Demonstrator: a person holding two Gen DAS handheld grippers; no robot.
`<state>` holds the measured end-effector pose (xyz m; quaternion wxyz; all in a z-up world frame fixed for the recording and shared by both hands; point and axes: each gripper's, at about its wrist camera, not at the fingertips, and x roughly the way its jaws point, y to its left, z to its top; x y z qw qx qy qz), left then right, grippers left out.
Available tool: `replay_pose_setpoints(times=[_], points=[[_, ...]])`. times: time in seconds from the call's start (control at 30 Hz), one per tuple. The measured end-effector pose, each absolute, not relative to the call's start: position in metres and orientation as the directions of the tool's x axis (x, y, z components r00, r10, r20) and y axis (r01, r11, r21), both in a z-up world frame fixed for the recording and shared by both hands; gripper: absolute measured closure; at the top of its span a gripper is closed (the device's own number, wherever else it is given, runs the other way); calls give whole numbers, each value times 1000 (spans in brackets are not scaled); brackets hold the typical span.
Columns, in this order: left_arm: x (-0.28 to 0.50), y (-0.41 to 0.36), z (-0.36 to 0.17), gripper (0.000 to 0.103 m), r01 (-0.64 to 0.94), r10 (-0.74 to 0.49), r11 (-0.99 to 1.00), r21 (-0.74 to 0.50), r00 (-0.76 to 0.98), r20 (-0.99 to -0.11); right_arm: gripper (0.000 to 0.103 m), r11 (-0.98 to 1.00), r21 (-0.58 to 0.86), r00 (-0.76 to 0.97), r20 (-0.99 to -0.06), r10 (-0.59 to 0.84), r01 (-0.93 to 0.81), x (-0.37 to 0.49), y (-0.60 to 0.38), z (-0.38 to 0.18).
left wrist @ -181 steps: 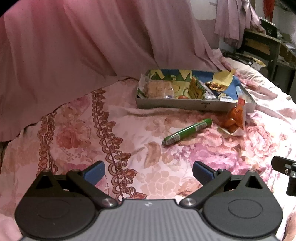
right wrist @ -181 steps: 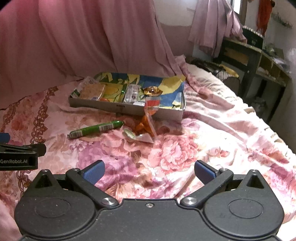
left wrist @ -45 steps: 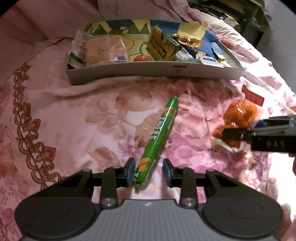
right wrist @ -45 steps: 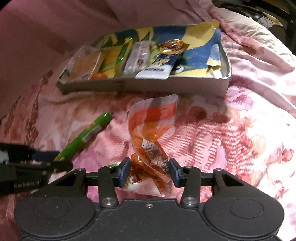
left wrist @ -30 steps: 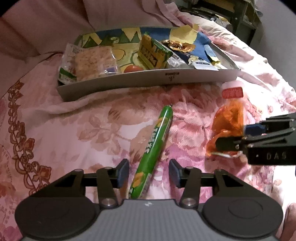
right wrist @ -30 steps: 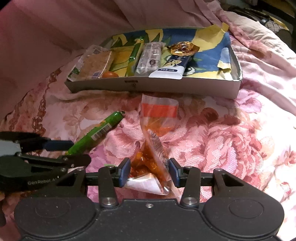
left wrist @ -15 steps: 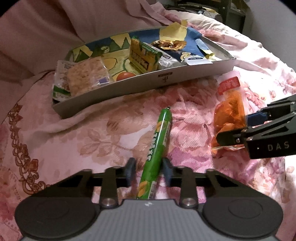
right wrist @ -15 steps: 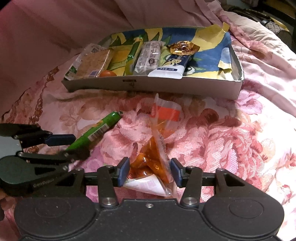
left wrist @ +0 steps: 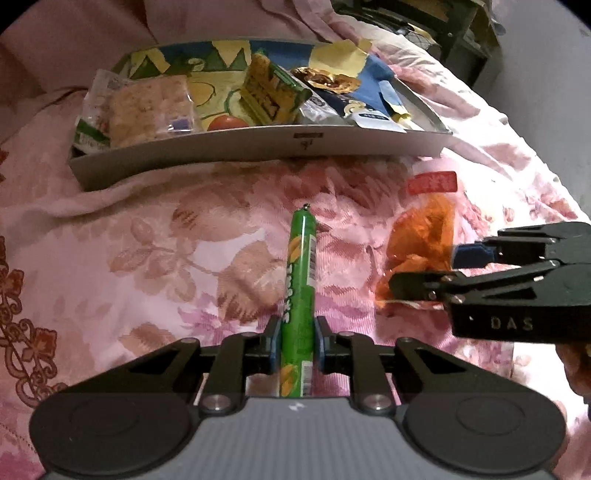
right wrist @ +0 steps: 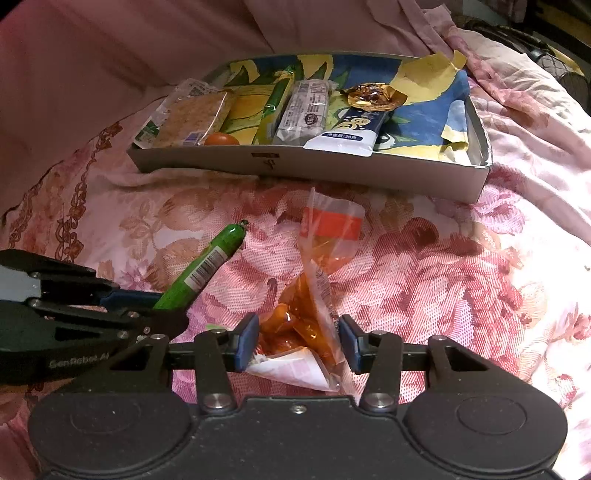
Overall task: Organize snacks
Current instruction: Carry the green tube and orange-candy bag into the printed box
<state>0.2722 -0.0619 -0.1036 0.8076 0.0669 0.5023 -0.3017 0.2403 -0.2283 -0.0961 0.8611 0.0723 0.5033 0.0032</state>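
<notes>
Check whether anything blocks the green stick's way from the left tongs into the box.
Nothing visible does. The left tongs, whose jaws have just been closing, grip the green stick, and only bare bedspread lies ahead, up to the box. Its near wall must be cleared, and snacks crowd the inside.

Green sausage stick (left wrist: 300,273); orange snack bag (right wrist: 314,295); pink floral bedspread (left wrist: 147,258); grey tray (left wrist: 258,146).

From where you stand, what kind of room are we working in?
Most likely a bedroom: the snack tray sits on a floral pink bedspread, a pink curtain hangs behind, and dark shelving stands at the back.
</notes>
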Motion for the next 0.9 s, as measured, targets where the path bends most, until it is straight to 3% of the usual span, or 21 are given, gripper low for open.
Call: replay_pose_setpoints(times=[0.17, 0.5, 0.9], points=[[267, -71, -102, 84, 592, -395, 795, -129, 345, -851, 54, 990, 126, 495, -865, 76, 69, 240, -228, -96], [271, -55, -92, 85, 495, -481, 823, -278, 349, -804, 55, 1000, 17, 615, -788, -2, 25, 234, -218, -82], [263, -47, -73, 85, 467, -501, 840, -276, 472, -725, 55, 998, -64, 686, -726, -46, -2, 222, -207, -67]])
